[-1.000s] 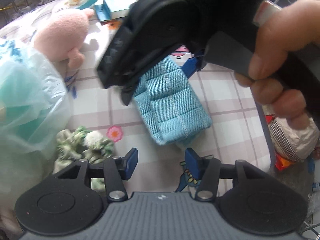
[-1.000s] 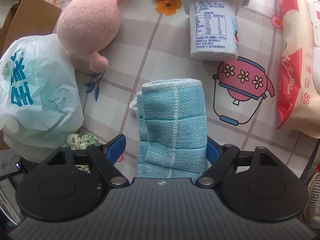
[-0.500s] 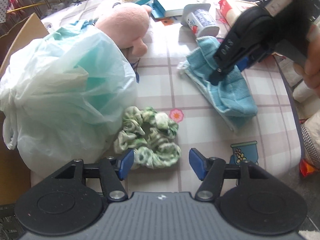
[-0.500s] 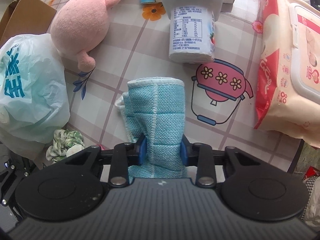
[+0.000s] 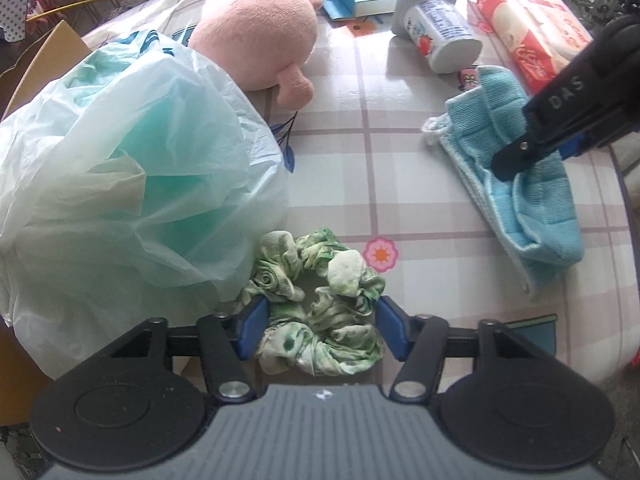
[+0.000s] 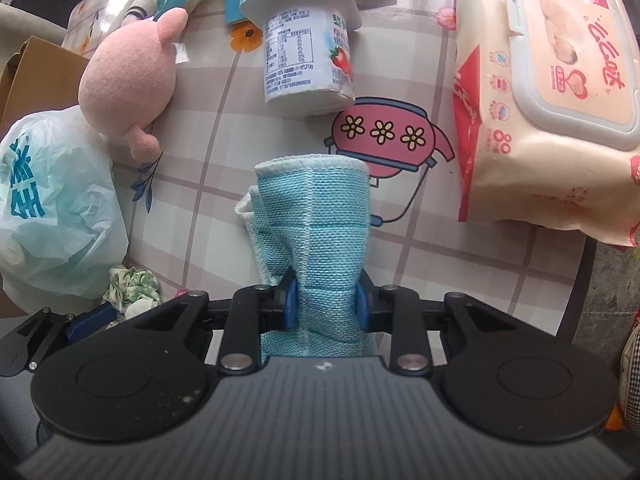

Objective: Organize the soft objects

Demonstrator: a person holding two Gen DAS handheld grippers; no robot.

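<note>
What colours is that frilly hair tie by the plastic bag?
The fabric scrunchie is mottled green and white, clearest in the left wrist view.

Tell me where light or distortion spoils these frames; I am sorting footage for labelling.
Left wrist view: fisheye bends the table grid, glare whitens the far edge, scrunchie sharp. Right wrist view: even light, blue cloth crisp, wipes pack stretched at the rim.

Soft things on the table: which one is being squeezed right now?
The blue cloth, pinched in the right gripper; the green scrunchie sits unclamped, the pink plush untouched.
</note>
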